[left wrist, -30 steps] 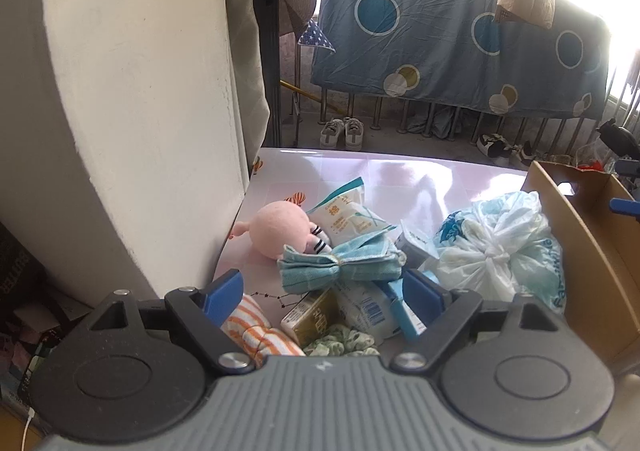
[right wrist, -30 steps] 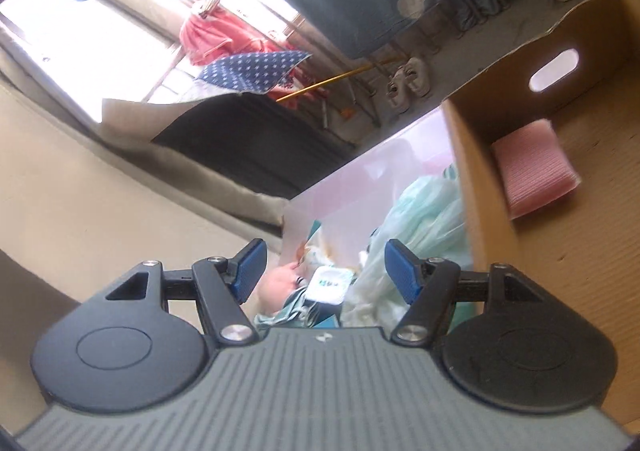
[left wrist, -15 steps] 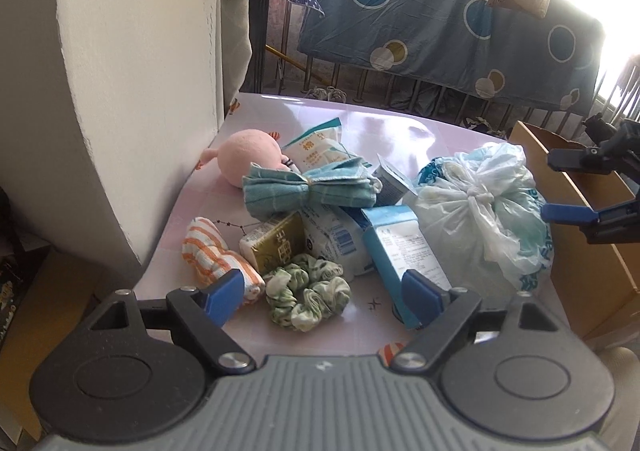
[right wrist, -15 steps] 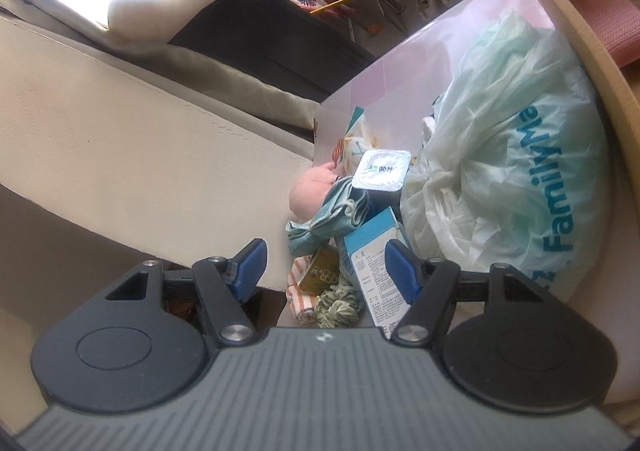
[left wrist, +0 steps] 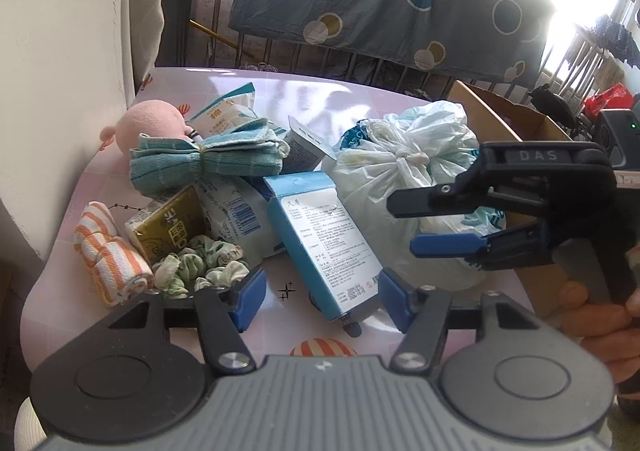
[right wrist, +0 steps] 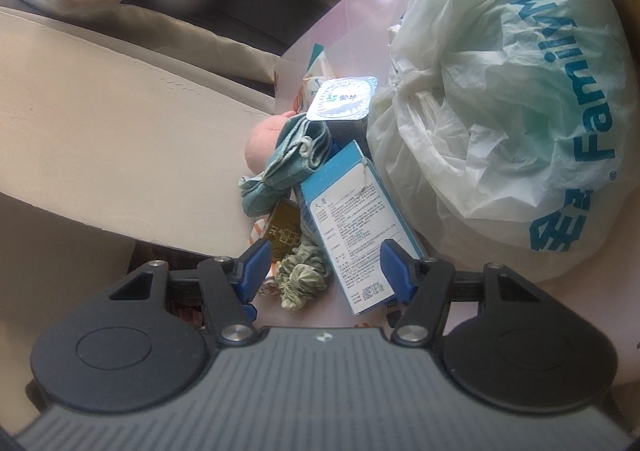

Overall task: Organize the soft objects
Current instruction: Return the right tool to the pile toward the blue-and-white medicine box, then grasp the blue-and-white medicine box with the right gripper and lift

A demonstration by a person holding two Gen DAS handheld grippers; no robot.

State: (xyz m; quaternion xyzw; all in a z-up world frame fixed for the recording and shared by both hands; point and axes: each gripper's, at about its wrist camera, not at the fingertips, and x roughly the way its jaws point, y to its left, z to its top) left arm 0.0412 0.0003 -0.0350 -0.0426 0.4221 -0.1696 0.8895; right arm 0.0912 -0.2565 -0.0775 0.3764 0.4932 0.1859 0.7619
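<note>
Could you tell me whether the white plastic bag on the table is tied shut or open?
Tied shut: the white plastic bag has its handles knotted together at the top.

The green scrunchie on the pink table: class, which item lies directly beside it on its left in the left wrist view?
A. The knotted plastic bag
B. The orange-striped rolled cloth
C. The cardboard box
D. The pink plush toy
B. In the left wrist view the green scrunchie sits at the near edge of the pile with the orange-striped rolled cloth right next to it on the left.
</note>
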